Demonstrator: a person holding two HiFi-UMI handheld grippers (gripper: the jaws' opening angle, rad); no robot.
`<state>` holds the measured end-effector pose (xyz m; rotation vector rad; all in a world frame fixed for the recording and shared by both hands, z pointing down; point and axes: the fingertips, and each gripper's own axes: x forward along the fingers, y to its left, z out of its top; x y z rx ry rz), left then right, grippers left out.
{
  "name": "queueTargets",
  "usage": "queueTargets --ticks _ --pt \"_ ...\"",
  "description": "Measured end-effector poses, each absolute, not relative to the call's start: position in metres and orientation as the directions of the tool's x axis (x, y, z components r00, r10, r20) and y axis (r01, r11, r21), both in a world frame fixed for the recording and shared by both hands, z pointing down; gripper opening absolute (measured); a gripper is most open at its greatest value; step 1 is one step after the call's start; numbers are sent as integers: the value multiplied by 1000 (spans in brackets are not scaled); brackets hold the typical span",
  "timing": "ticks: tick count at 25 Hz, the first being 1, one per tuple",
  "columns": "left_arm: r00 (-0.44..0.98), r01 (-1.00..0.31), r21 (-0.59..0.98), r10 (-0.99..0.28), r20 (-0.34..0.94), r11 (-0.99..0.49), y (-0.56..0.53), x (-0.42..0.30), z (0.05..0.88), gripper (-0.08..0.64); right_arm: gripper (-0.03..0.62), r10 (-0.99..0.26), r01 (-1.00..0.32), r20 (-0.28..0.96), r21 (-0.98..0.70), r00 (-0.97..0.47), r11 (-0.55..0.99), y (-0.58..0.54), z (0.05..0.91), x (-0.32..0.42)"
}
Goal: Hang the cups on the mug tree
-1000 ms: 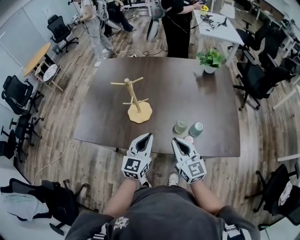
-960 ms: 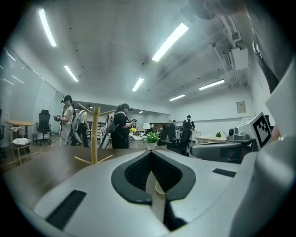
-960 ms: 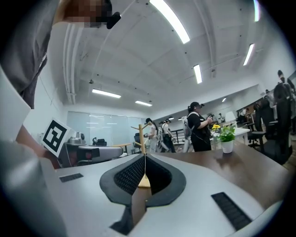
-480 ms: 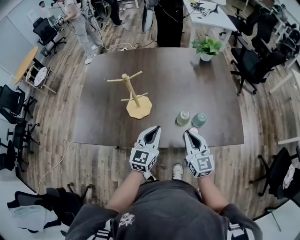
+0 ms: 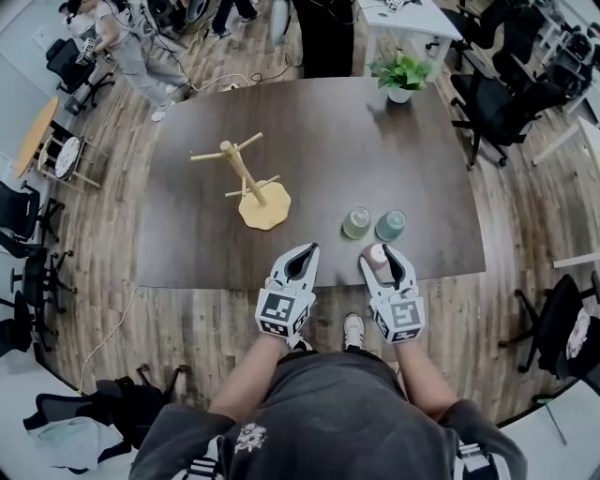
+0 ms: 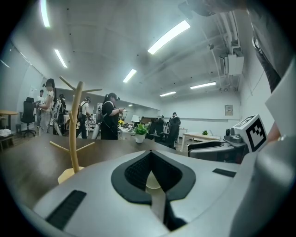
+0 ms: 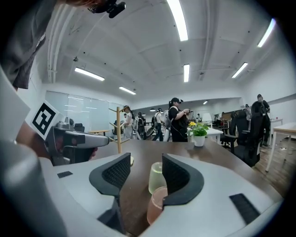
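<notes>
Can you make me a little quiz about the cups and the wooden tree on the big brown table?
1. True or false: a cup already hangs on the mug tree.
2. How many cups stand on the table? A one, B two, C three.
3. Fill in: the cup closest to the person is coloured ____.

Key: 1 false, every peg is bare. 2 C. 3 pink: the pink cup stands by the near edge.

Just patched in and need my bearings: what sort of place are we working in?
It looks like an open-plan office or lab: black swivel chairs stand around a big dark meeting table, white desks stand beyond it, and strip lights run along the ceiling.
</notes>
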<state>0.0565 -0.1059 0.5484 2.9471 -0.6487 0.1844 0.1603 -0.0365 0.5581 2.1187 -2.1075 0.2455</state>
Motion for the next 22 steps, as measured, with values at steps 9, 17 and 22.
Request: queueTargets --ticks 9,17,22 --pt "897 -419 90 -396 199 -904 -107 61 573 6 377 -931 -995 358 -34 75 -93 -36 623 186" --pt "883 -414 64 -383 271 -908 -100 59 606 6 394 -885 -990 460 -74 70 -117 -27 676 194" --pt "872 -425 53 -393 292 -904 -103 53 611 6 394 -879 -990 474 -94 50 -107 -34 684 196"
